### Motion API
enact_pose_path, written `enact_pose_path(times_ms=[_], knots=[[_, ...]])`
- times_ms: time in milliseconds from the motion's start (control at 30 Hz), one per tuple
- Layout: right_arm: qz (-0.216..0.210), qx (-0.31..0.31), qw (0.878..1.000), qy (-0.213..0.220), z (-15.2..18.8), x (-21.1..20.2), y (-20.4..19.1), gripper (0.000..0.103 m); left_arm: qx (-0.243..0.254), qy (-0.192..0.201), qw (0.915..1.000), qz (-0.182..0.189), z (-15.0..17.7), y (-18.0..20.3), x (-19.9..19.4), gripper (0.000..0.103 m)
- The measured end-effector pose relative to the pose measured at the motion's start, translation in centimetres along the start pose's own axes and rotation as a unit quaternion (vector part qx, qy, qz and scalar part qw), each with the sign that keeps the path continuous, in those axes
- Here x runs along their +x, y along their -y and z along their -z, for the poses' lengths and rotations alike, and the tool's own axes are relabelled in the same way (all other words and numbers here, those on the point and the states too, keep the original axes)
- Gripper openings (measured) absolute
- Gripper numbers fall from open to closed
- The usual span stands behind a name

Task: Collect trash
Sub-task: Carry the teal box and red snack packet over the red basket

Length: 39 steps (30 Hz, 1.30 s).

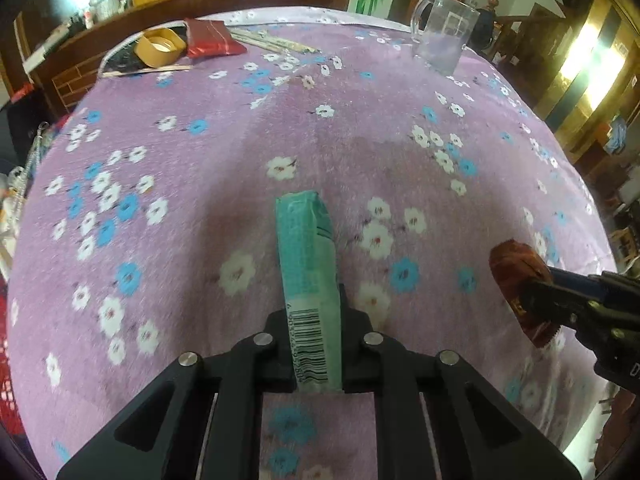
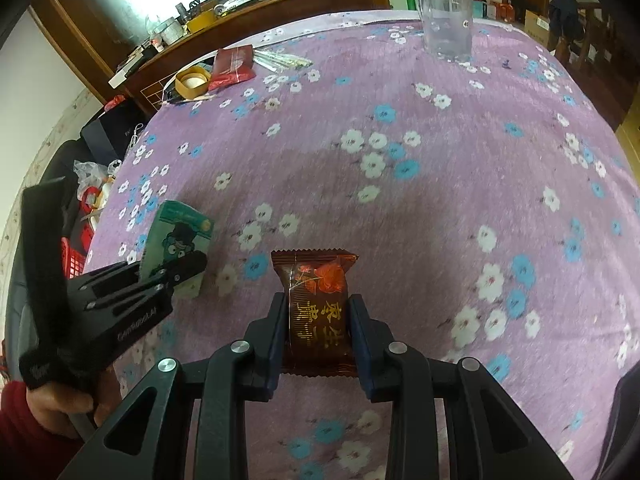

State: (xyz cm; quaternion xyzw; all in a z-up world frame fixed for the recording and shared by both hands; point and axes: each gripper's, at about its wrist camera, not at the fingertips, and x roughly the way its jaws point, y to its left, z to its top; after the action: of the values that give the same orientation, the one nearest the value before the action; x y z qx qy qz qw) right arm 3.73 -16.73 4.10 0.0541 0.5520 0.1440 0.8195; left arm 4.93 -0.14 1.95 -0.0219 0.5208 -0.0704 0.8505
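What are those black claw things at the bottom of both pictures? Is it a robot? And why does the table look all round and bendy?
No robot here. A person holds a black pincher tool in each hand, with a small camera on each, and that wide lens bends the picture. One picture looks along the left gripper, which is squeezed shut on a flat green packet with a barcode. The other looks along the right gripper, shut on a brown snack wrapper. Each camera also sees the other tool off to the side. Below them is a table with a purple flowered cloth. At its far side stand a clear glass mug, a roll of tape, a red packet and some thin sticks.
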Motion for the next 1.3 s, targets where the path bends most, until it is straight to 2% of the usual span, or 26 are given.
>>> enact_pose_path(times_ms=[233, 500, 833, 1300], knots=[[0.010, -0.007, 1.000, 0.012, 1.9, 0.4, -1.9, 0.033, -0.003, 0.023, 0.9995, -0.019, 3.1, -0.7, -2.6, 0.012], [0.023, -0.027, 0.999, 0.008, 3.5, 0.7, -4.4, 0.033, -0.002, 0.029, 0.9993, -0.025, 5.3, -1.8, -4.8, 0.012], [0.035, -0.048, 0.998, 0.023, 4.7, -0.5, -7.5, 0.033, -0.002, 0.054, 0.9976, -0.042, 6.5, -3.5, -7.5, 0.012], [0.032, -0.078, 0.996, 0.039, 4.7, -1.4, -12.3, 0.033, -0.009, 0.080, 0.9950, -0.058, 7.6, -6.9, -10.8, 0.012]])
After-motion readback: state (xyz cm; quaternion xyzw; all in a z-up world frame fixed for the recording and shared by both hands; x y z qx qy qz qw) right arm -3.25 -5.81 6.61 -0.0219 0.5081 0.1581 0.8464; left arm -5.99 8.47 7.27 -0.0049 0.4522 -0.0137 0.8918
